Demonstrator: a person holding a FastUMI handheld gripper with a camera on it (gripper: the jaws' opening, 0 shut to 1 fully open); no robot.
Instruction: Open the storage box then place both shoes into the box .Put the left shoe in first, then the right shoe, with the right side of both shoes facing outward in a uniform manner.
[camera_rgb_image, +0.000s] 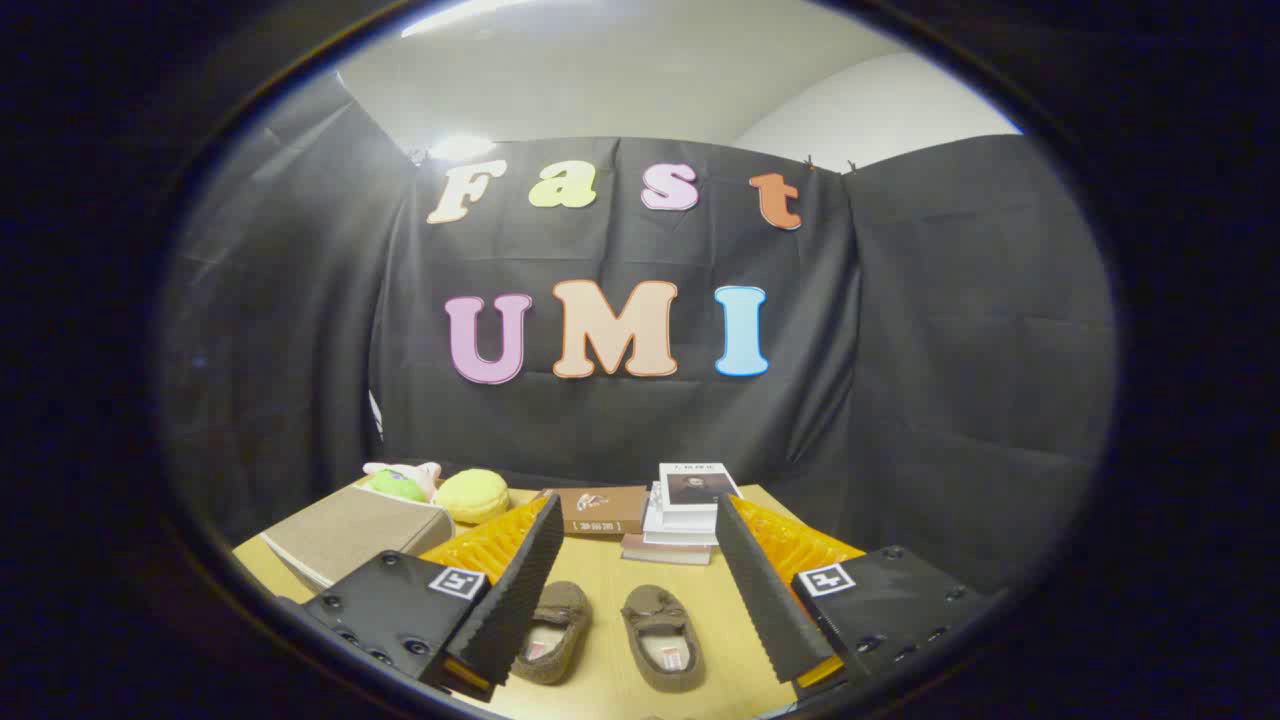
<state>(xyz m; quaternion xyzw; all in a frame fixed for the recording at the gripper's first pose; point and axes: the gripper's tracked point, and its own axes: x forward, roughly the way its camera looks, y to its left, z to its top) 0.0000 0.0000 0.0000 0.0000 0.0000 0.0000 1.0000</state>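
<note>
Right now your jaws (640, 560) stand wide apart above the worktop (600, 580), both shoes (655, 635) between them, the closed storage box (345, 530) off left.

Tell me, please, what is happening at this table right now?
A person is holding a claw above a wooden table, its fingers spread wide and gripping nothing. Two brown shoes, one beside the other, lie side by side on the table between the fingers. The beige storage box sits off to the left and looks closed. A stack of books and some soft toys sit further back. Nothing has been packed yet.
</note>
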